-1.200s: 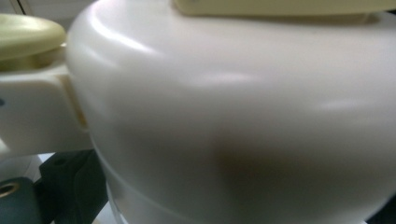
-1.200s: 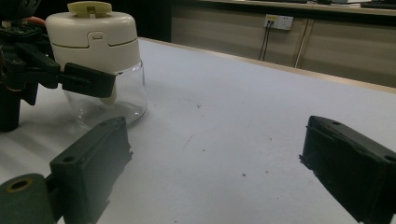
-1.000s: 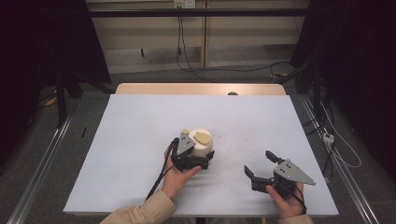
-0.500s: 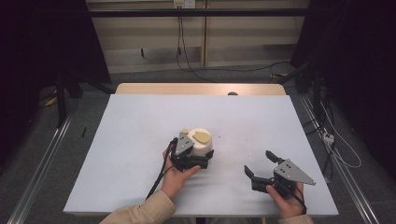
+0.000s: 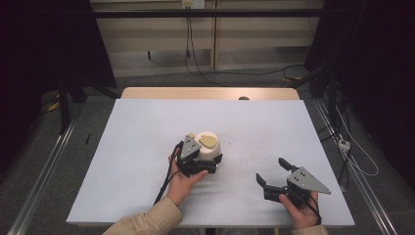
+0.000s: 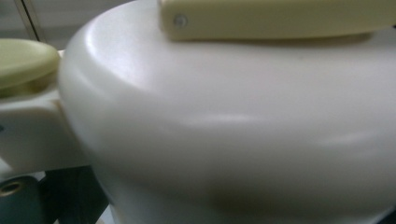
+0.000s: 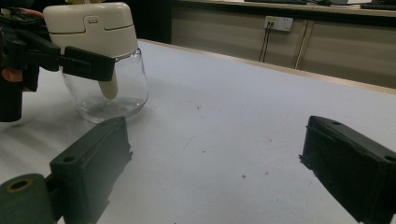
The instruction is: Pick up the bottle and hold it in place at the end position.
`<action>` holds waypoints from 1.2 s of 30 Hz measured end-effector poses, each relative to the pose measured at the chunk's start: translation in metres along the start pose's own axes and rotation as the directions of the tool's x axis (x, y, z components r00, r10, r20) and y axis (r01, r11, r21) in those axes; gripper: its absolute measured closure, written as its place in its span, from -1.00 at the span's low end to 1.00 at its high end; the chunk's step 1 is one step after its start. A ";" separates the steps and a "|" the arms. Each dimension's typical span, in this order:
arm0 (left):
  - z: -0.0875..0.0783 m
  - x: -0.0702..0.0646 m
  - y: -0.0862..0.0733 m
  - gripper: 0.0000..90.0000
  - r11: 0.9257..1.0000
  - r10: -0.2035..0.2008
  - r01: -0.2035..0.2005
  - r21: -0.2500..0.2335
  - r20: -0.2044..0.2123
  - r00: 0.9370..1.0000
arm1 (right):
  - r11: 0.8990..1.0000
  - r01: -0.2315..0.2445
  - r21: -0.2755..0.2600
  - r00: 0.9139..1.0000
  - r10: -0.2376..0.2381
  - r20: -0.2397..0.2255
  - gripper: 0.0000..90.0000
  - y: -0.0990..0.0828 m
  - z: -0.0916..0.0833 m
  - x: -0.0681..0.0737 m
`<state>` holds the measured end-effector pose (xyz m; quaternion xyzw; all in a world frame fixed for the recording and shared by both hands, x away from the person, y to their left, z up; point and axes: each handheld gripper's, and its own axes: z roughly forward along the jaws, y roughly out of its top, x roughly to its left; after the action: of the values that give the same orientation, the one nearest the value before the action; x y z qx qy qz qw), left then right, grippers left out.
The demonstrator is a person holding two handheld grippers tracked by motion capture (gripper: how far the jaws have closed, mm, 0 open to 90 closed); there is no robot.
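A clear glass jar (image 7: 105, 88) with a cream lid (image 5: 209, 143) stands near the table's middle. The lid carries pale yellow-green parts (image 6: 280, 18) on top. My left gripper (image 5: 209, 155) is shut on the jar just under the lid, and one black jaw crosses the jar's neck in the right gripper view. From the left gripper view the lid (image 6: 233, 140) is pressed up close. My right gripper (image 5: 271, 170) rests open on the table to the jar's right, well apart from it, with nothing between its black fingers (image 7: 93, 158).
The white table top (image 5: 147, 127) has a wooden strip along its far edge (image 5: 210, 93). A few dark specks (image 7: 243, 176) lie on the surface between the grippers. Cables (image 5: 188, 44) hang at the wall behind the table.
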<state>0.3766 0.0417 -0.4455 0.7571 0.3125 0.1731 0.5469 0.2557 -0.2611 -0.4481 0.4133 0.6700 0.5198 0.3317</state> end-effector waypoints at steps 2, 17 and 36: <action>0.000 0.000 0.001 -0.89 1.000 0.001 -0.001 -0.001 0.002 1.000 | 1.000 0.000 0.000 1.000 0.000 0.000 -0.85 0.000 0.000 0.000; 0.002 0.007 0.015 -0.89 1.000 -0.003 0.003 -0.001 -0.004 1.000 | 1.000 -0.003 0.000 1.000 0.003 0.000 -0.85 0.000 0.000 0.000; 0.013 0.017 0.022 -0.89 0.999 -0.027 0.027 0.031 -0.006 1.000 | 1.000 -0.009 -0.004 1.000 0.009 -0.003 -0.85 -0.001 0.000 -0.001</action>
<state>0.4031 0.0389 -0.4310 0.7609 0.3270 0.1631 0.5363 0.2558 -0.2625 -0.4488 0.4151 0.6676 0.5232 0.3290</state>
